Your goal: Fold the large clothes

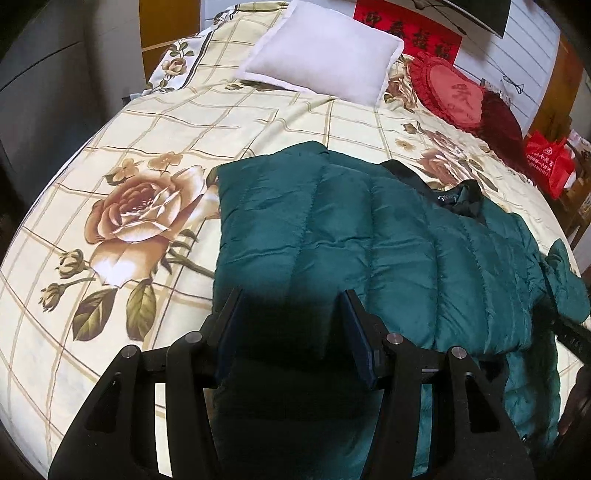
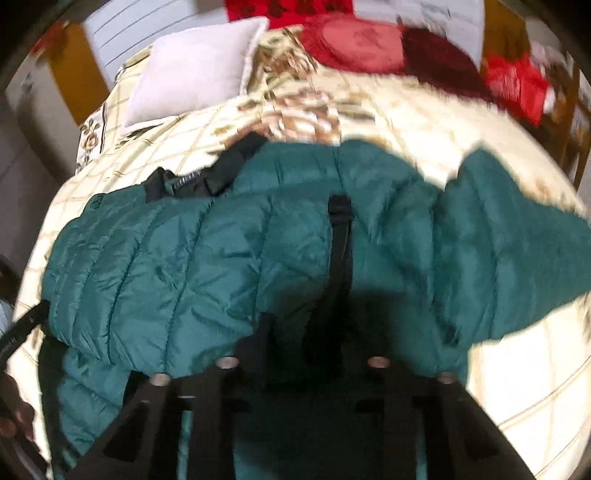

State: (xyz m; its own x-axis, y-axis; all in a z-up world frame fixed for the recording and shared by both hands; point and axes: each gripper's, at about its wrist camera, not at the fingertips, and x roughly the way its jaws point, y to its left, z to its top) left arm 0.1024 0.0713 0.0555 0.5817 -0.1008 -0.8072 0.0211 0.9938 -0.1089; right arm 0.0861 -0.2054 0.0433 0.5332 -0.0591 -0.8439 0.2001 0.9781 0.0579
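- A bedroom in somebody's home
- A big bed (image 1: 258, 122) under a cream checked sheet printed with roses
- A white pillow (image 1: 325, 48) and a red heart cushion (image 1: 448, 92) at the far end
- A red banner (image 1: 410, 31) with Chinese characters on the far wall
- A red shopping bag (image 1: 550, 162) at the far right

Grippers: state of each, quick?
Left gripper: open, holding nothing, over the jacket.
Right gripper: cannot tell; blurred, fingertips lost in jacket folds.
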